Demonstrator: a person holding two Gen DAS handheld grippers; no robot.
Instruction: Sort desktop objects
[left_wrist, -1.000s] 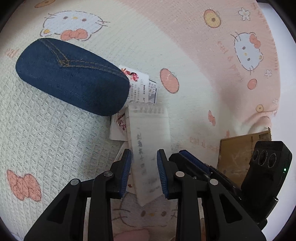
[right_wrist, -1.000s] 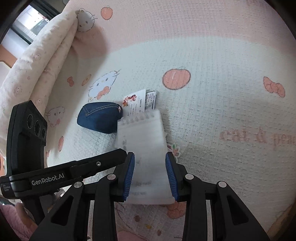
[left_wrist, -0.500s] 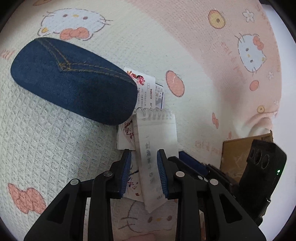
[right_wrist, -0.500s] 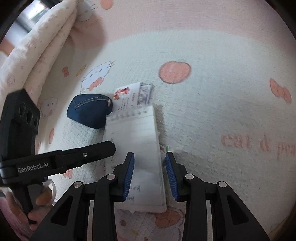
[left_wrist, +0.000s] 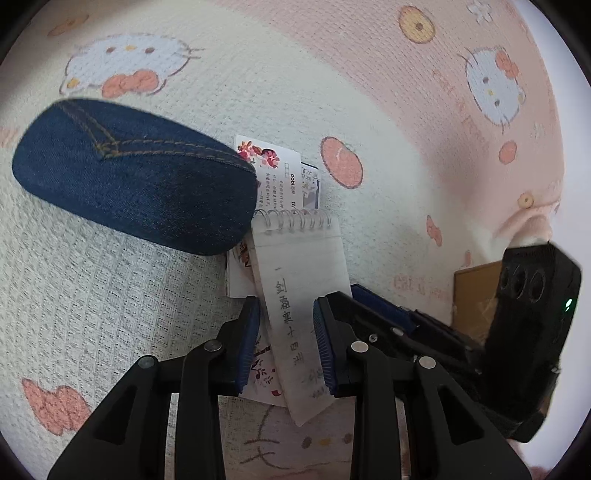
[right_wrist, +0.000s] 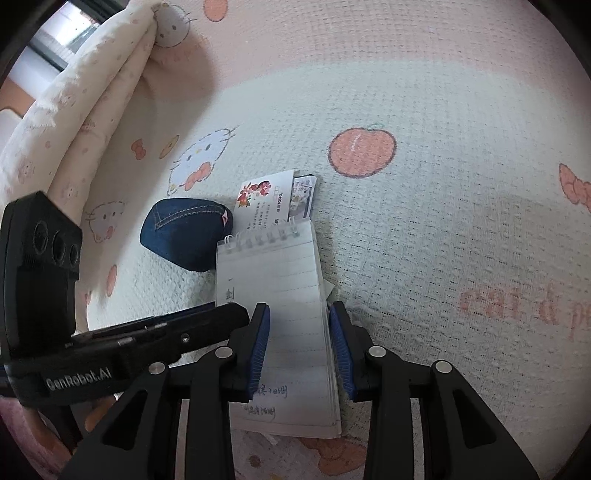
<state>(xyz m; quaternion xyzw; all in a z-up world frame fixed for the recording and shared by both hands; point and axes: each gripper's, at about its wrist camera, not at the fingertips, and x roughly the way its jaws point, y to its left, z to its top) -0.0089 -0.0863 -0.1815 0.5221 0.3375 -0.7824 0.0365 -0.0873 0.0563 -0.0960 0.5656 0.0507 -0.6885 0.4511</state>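
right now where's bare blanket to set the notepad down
Free: the blanket right of the notepad, past the apple print. Crowded: left of the notepad, where the denim case, cards and left gripper sit together.

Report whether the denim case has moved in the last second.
No. The denim case lies in the same spot below the blanket's cat print, its end over the flowered card.

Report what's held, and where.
White spiral-bound notepad, lower part between the jaws of the right gripper, which have just been closing on its sides; grip cannot be told.
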